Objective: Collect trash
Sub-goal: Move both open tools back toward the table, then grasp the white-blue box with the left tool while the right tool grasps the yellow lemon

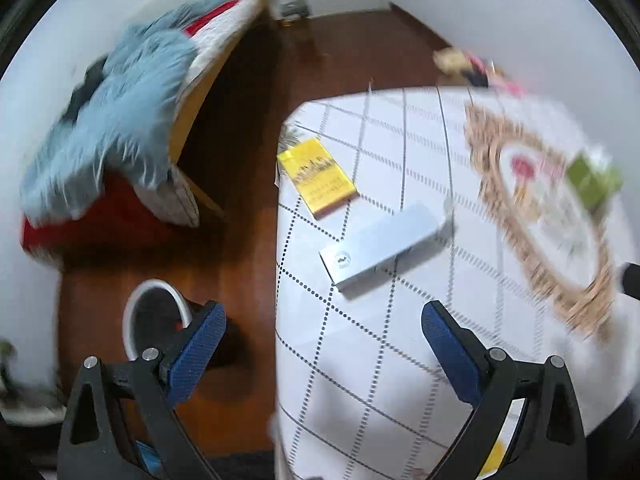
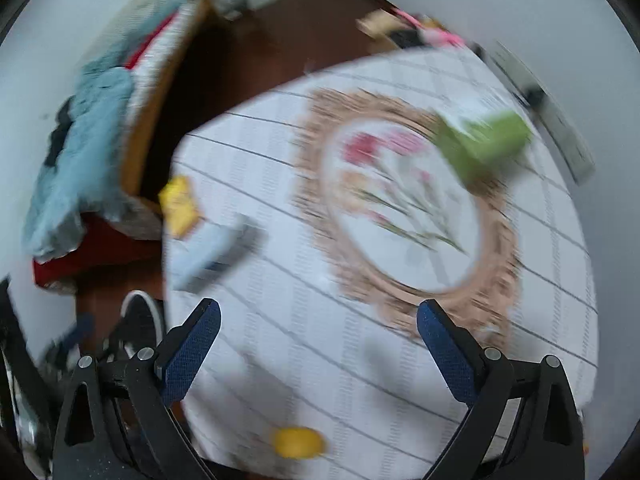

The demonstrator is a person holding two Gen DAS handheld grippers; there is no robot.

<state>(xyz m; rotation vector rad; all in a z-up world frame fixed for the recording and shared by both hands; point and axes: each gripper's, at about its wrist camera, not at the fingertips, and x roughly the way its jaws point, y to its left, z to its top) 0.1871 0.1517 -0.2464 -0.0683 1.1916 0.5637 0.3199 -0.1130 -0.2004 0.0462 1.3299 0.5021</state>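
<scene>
My table wears a white cloth (image 1: 360,360) crossed by a grid of dotted black lines. On it lie a flat yellow box with dark print (image 1: 316,176), a pale silver-grey rectangular box (image 1: 384,246) and a green box (image 2: 484,142). The round mat (image 2: 408,208) has a tan fringed border and pink flowers on green stems. My grippers' pads (image 1: 196,352) are blue on black frames. The floor (image 1: 240,140) is reddish-brown wood; the fluffy throw (image 1: 120,108) is light blue.

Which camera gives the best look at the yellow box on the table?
The left wrist view: the yellow box is fairly sharp there, lying flat near the table edge, printed face visible. In the right wrist view it is only a small motion-blurred yellow patch.
</scene>
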